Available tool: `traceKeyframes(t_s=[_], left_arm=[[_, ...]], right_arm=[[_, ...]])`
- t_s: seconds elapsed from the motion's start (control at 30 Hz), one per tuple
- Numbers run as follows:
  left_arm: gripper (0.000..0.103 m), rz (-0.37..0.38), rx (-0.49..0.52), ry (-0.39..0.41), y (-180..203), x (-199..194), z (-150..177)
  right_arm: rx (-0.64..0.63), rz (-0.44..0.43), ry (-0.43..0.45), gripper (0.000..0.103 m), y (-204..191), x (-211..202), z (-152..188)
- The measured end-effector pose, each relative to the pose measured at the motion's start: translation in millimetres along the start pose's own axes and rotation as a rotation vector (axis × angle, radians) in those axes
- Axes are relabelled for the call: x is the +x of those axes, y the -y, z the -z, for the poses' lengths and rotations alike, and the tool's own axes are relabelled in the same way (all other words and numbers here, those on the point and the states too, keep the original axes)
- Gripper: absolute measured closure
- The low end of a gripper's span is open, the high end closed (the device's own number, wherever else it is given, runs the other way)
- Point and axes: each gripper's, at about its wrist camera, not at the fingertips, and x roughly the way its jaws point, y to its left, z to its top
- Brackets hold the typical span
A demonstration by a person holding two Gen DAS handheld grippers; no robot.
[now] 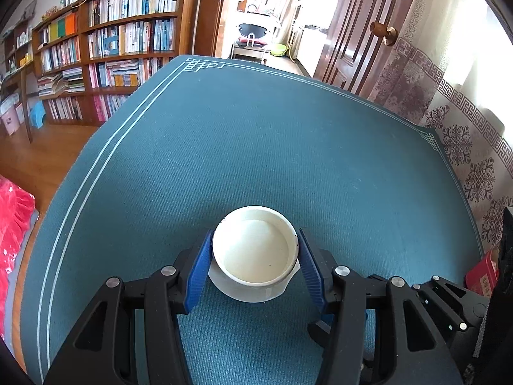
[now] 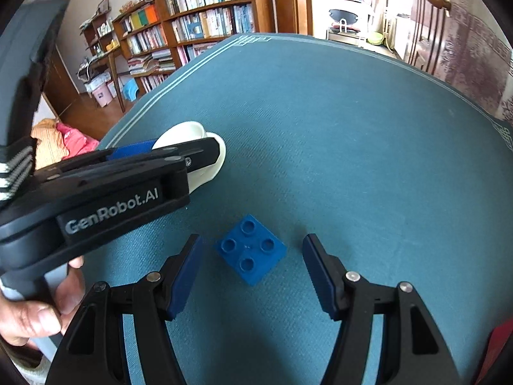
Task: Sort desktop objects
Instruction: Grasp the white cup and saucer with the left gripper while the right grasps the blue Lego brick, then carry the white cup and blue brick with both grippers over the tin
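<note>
A home study: packed wooden bookshelves (image 1: pixel 105 41), a panelled door (image 1: pixel 359 32), a teal-clothed table (image 1: pixel 256 147).

Table cover (image 1: pixel 256 147): teal cloth, pale double border lines, fret pattern at the corners.
Bookshelves (image 1: pixel 128 32): brown wood, packed with books, far left.
Door (image 1: pixel 362 32): dark wood, round brass knob, standing open.
Wall covering (image 1: pixel 461 134): pale, with dark floral and key patterns.
Red tin (image 1: pixel 482 272): at the cover's right edge.
Pink fabric (image 1: pixel 12 218): left, beside the table.
</note>
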Motion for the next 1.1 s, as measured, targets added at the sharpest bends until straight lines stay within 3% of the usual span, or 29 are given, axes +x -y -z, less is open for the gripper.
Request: traceKeyframes(t_s=[0.07,0.23,0.5,1.1], left_arm=[[0.047,0.001,0.001,0.0,0,0,0],[0.047,-0.001,0.007,-0.003,1,1,1],[0.047,0.0,0.019,-0.003,6,0,4],[0.047,0.015,0.11,0.008,41,-13,13]], right_arm=[[-0.012,0.007,0.004,0.035,-1,-1,1],[-0.009,0.037,0.01,0.054,5,-5,5],[0.039,0.058,0.035,0.054,16,-22,14],[0.222,0.158,0.213,0.055,65,-131,67]])
